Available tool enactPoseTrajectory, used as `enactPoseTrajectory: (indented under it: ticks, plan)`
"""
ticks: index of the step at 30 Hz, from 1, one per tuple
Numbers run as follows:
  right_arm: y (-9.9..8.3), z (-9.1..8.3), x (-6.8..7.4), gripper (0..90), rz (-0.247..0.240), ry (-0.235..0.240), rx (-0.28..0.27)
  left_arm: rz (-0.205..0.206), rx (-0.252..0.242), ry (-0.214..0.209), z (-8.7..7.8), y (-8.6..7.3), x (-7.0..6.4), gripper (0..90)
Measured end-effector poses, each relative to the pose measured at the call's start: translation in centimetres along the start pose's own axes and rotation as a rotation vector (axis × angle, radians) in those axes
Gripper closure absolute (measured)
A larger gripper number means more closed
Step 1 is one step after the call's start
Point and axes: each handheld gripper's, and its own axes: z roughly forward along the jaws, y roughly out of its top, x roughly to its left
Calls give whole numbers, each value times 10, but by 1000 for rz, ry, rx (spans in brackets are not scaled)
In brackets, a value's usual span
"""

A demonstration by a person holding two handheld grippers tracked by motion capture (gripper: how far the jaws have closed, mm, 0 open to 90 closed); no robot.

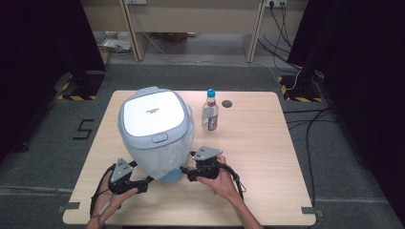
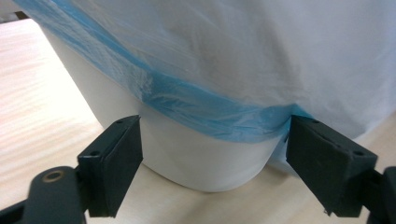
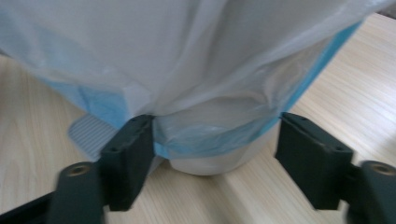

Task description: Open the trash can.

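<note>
2 tongs, left (image 1: 149, 180) & right (image 1: 185, 171), both spread at 1 bin (image 1: 155, 129); 1 bottle (image 1: 210, 111).

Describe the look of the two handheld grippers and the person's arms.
Both the left gripper and the right gripper are black, each topped by a grey three-cornered plate and trailing a black cable. Their jaws are flat, blocky black pads with small screw holes. The forearms are bare, with no sleeves in sight.
</note>
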Motion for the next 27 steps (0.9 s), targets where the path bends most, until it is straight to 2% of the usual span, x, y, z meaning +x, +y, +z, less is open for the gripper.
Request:
enactPoseTrajectory:
  ticks: [4, 7, 8, 11, 12, 14, 16, 20, 24, 27]
  plan:
    - [8, 11, 2, 316, -2, -23, 8, -21, -15, 10, 2, 4, 15, 209]
    - [11, 17, 1, 316, 9, -34, 5, -24, -22, 18, 4, 4, 20, 231]
    - [13, 22, 2, 316, 40, -44, 7, -35, -26, 21, 6, 4, 25, 233]
    - [17, 29, 2, 313, 64, -56, 10, -34, -28, 39, 7, 6, 32, 239]
    - [18, 31, 2, 308, 94, -52, 14, -31, -25, 50, 7, 6, 34, 233]
    - [20, 36, 2, 301, 122, -48, 20, -27, -25, 72, 8, 7, 37, 236]
    - [21, 38, 3, 299, 129, -53, 17, -29, -26, 80, 9, 8, 39, 243]
    - [28, 49, 2, 293, 147, -86, 13, -63, -30, 101, 14, 10, 51, 256]
    - [32, 57, 1, 281, 156, -91, 5, -91, -25, 123, 17, 12, 60, 255]
    - [35, 63, 2, 261, 145, -94, 12, -103, -25, 141, 19, 13, 65, 256]
